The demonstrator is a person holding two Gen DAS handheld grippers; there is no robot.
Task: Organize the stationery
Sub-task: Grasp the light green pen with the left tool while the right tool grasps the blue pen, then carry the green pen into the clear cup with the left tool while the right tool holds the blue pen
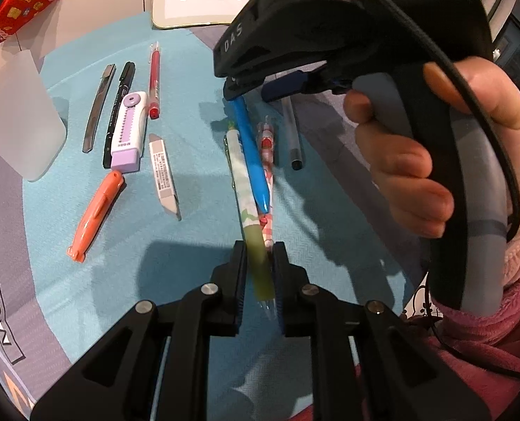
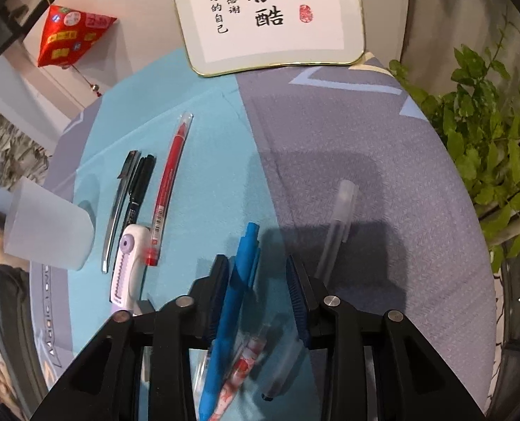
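Stationery laid out on the desk (image 1: 197, 98); both grippers lowered over the pen cluster.

Left to right: frosted cup (image 1: 18, 122), purple eraser (image 1: 128, 133), red pen (image 1: 154, 80). Left gripper (image 1: 258, 273) pinches the green-and-white pen (image 1: 246, 196). Right gripper (image 2: 256, 280) is spread, straddling the blue pen (image 2: 232, 301) without pressing it. Clear pen (image 2: 337, 224) lies just beside.

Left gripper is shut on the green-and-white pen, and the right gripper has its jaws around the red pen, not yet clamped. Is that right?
Not quite. The right gripper has its jaws around the blue pen, not the red pen, which lies untouched further left on the teal mat, as the right wrist view shows. The rest holds: the left gripper is shut on the green-and-white pen.
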